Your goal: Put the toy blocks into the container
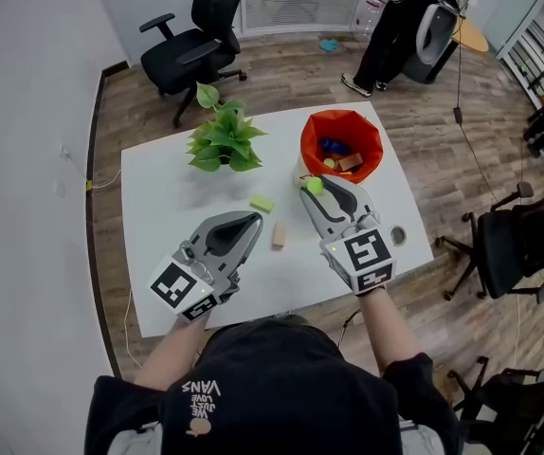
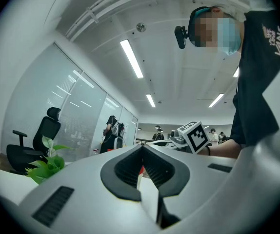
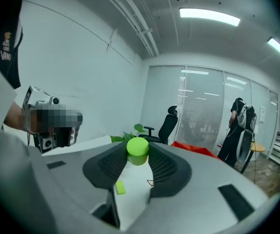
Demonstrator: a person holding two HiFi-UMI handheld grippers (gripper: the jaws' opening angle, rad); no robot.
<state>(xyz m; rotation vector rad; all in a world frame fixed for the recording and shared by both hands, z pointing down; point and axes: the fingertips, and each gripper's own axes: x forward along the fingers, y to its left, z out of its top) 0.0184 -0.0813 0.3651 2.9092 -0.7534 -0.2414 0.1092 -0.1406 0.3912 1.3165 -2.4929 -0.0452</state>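
Task partly complete. The orange container (image 1: pixel 371 138) stood at the far right of the white table (image 1: pixel 168 216) and held several pieces, among them a blue block (image 1: pixel 332 146) and a brownish block (image 1: pixel 351 162); the right gripper (image 1: pixel 317 193) was clamped on a green cylinder (image 3: pixel 138 149), pinched at the jaw tips and carried above the table just short of the container's near rim; this piece was judged to be on its way in, not yet released. Two pieces lay loose on the table, near each other and between the two grippers: a flat green block (image 1: pixel 262 203) and a pale wooden block (image 1: pixel 278 236); the left gripper (image 1: pixel 253 221) had its jaws together with nothing between them, its tip near the wooden block but apart from it. Remaining, by this reading: drop the cylinder into the container, then collect the two loose blocks; a potted plant (image 1: pixel 223 140) stood to the container's left, apart from it.
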